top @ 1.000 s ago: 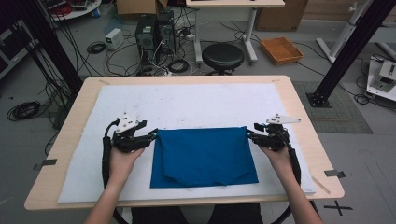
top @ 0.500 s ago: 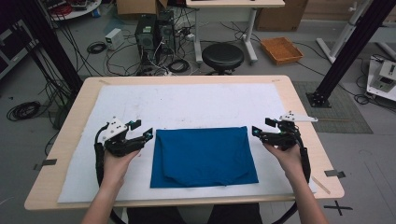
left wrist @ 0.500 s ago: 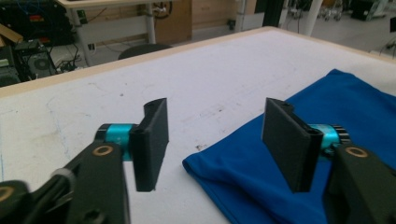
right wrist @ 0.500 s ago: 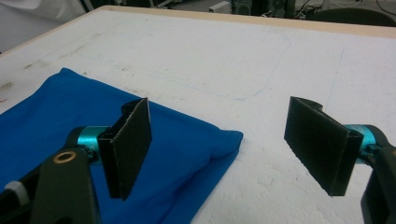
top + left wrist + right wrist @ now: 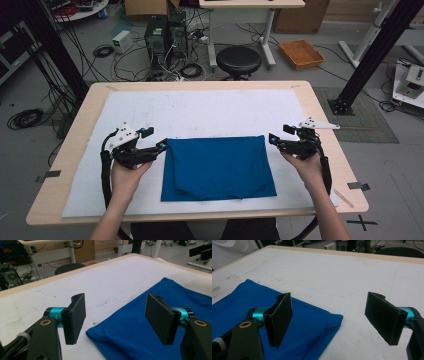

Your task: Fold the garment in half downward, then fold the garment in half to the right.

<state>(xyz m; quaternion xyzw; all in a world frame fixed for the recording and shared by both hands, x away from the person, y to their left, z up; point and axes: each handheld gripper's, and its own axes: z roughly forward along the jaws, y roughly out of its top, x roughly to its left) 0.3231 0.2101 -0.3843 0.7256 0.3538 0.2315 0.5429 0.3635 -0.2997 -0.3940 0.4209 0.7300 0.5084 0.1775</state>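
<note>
A folded blue fabric garment, thin and matte like a knit shirt (image 5: 217, 167), lies flat in the middle of the white padded sheet (image 5: 210, 110) that covers the pale wooden bench (image 5: 325, 125), nearer the person's edge than the far one. It looks soft, limp and light: it should sag and unfold as soon as one layer is lifted, and it offers nothing stiff to push against. Its folded left edge (image 5: 100, 336) is rounded and slightly puffed, and the far right corner (image 5: 337, 317) stands a little thicker, so these doubled edges and corners seem the best places to pinch, taking all layers at once. The near edge dips into a shallow notch with small wrinkles, a poorer hold.

The left gripper (image 5: 155, 145) hangs just beside the cloth's far left corner, its black ridged fingers (image 5: 75, 317) spread wide with nothing between them. The right gripper (image 5: 274, 139) sits just off the far right corner, apart from the cloth, its fingers (image 5: 280, 317) likewise spread and empty. Each is held in one of the person's hands, left (image 5: 125, 177) and right (image 5: 307, 167).

Beyond the bench stand a round black stool (image 5: 238, 60) and tangled cables on the floor.
</note>
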